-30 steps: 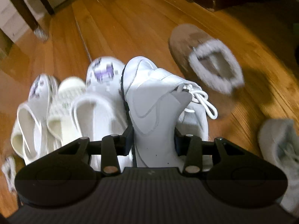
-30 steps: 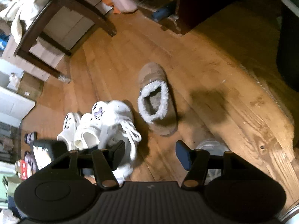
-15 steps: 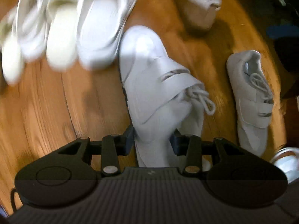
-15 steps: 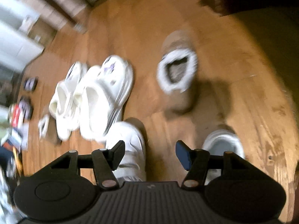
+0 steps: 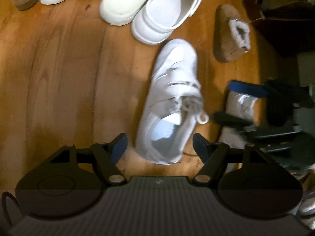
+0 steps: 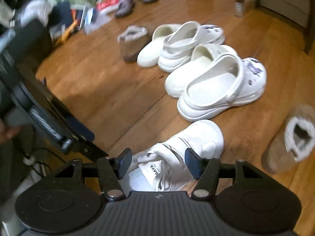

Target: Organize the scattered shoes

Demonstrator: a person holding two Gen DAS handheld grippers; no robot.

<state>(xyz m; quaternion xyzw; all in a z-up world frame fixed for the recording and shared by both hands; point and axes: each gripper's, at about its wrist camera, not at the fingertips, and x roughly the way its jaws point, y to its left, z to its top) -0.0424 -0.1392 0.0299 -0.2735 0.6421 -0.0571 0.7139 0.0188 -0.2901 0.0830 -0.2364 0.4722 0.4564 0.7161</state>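
A white strap sneaker [image 5: 169,102] lies on the wooden floor, its toe by the white clogs [image 5: 157,13]. My left gripper [image 5: 159,147] straddles its heel with jaws opening, and the pads stand clear of it. To the right, a second white sneaker [image 5: 242,104] is partly hidden under my right gripper [image 5: 224,100]. In the right wrist view, my right gripper [image 6: 158,163] hangs open above a white sneaker [image 6: 177,153] with a printed tongue, touching nothing. One of the left gripper's fingers [image 6: 78,131] shows at the left.
Several white clogs [image 6: 216,86] stand in a row, with a brown fleece slipper [image 6: 133,43] at the far end. Another brown slipper [image 5: 226,37] lies apart on the right. Clutter and dark sandals [image 6: 126,7] sit at the back; dark furniture [image 5: 275,9] borders the right.
The left gripper, earlier shut on the white sneaker, has spread its jaws and the shoe now lies free on the floor. Both views have rolled, and the right gripper has swung over the sneakers.
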